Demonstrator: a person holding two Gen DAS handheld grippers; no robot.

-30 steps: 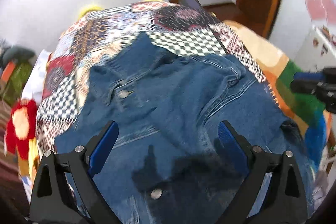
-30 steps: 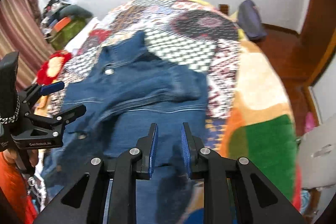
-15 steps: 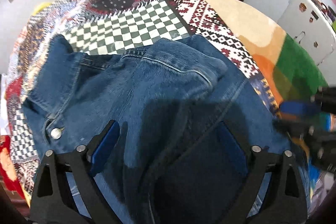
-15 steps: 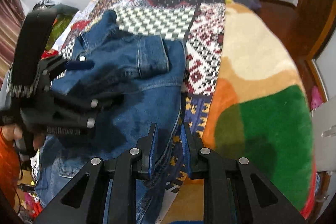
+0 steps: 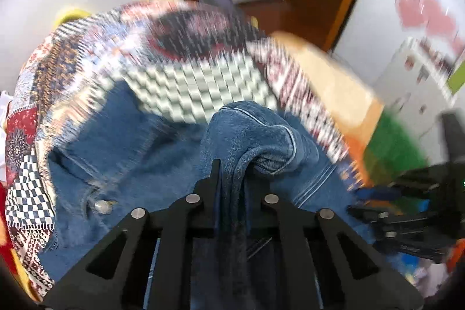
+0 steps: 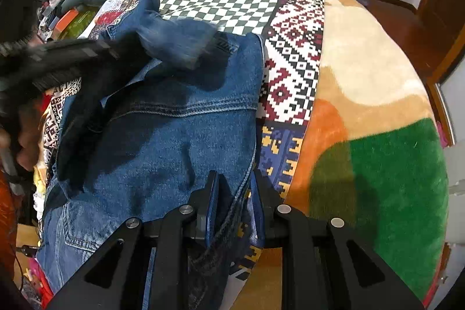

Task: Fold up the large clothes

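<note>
A blue denim jacket [image 6: 162, 141] lies spread on a bed's patchwork quilt [image 6: 293, 48], its right edge just beside the quilt's red-and-white diamond strip, with a plush orange, cream and green blanket [image 6: 377, 141] beyond that strip. The left gripper [image 5: 232, 170] has its jaws pressed together on a bunched fold of the jacket (the cloth stands up in a hump above the fingertips, over the jacket's middle). The right gripper [image 6: 234, 185] pinches the jacket's right hem between its nearly closed jaws.
</note>
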